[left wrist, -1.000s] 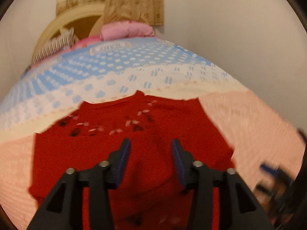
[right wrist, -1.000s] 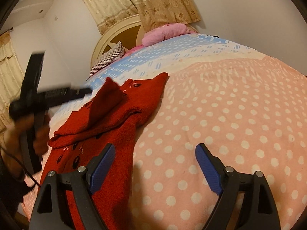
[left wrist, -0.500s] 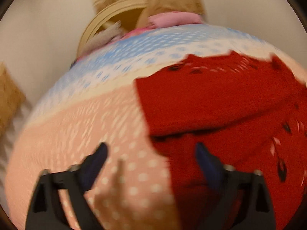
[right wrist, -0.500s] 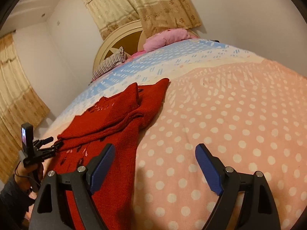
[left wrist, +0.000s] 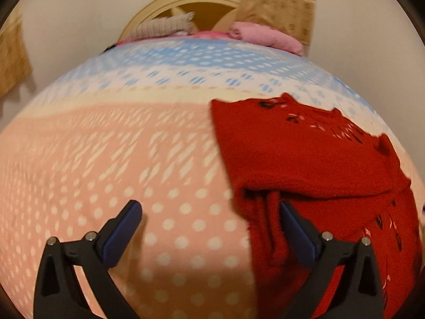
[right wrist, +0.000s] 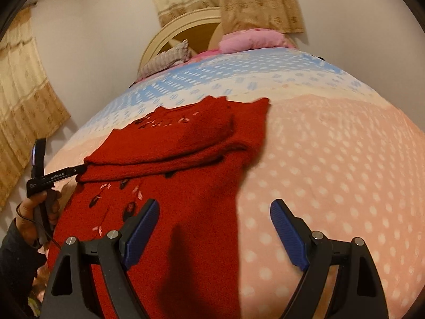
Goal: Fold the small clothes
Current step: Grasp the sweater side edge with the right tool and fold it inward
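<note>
Red knitted sweater with small pink and dark embroidery [left wrist: 313,164], partly folded, sleeve laid across the body, spread on pink polka-dotted bedspread [left wrist: 132,159]; right half of the left wrist view, left and centre of the right wrist view [right wrist: 170,164]. Left gripper [left wrist: 209,228] at lower centre, jaws just opened wide, nothing clamped; right blue pad over the sweater's near edge, left pad over bare bedspread. Right gripper [right wrist: 215,226] at lower centre of its view, jaws spread apart and empty, left pad over red knit, right pad over bedspread. Pink pillow [right wrist: 252,40] at upper centre, against cream arched headboard [right wrist: 183,26].
</note>
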Available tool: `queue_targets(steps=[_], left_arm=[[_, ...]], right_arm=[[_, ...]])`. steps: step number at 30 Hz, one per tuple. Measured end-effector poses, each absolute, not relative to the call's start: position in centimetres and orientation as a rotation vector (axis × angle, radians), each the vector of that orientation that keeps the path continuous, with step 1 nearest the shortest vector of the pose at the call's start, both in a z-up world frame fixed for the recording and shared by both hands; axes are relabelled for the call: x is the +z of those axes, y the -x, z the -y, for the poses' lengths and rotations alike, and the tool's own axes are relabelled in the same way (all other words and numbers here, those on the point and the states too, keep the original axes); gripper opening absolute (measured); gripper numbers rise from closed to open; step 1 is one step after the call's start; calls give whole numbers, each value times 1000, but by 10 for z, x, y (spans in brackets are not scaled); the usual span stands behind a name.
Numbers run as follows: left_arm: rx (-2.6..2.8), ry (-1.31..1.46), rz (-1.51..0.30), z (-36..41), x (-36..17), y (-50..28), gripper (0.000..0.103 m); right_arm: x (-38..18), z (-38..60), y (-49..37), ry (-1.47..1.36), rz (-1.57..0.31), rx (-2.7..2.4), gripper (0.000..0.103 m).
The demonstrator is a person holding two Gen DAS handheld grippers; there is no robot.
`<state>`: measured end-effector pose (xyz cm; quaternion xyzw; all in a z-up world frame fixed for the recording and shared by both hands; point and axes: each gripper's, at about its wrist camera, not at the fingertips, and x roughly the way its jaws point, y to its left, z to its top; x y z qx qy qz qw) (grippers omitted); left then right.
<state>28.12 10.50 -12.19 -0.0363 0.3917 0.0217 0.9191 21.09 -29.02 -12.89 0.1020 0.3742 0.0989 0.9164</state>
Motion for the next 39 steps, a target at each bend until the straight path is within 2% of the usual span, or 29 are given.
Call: queue_targets(steps=[3,7,12,13,14,16,22,26,27,31,35,39], left_arm=[[34,102,-793,-107,-120,-298,103],[47,238,-883,-129,-138,-310,103],[57,297,-865,-138,-141,-300,103],[58,306,-864,-139,-142,-299,103],[59,311,-862,-139,-142,-297,103],[66,314,-866,-139,-143,-295,103],[85,258,-887,-131,-144,-294,103],[83,246,-891,-130,-144,-294,103],[79,247,-893,-129,-144,-294,103],[90,305,-876,-138,-143,-288,103],[105,432,-833,-159,-144,-276,103],[129,375,-853,-150,-143,-280,103]], right_arm=[[-116,286,-241,-238,-784,218,86],[-108,287,-289,-292,-798,213,83],[-129,280,-346,-244,-888,187,80],[-136,278,-353,-242,-914,188,70],[-143,276,-359,-253,-948,216,42],[-145,270,-356,-241,-950,250,10],[-120,283,-326,-188,-867,199,9],[-145,297,-330,-233,-958,217,10],[-150,300,-330,-246,-960,220,11],[-145,308,-325,-332,-926,227,28],[-133,310,-313,-330,-885,224,30],[-127,317,-308,-356,-858,226,38]])
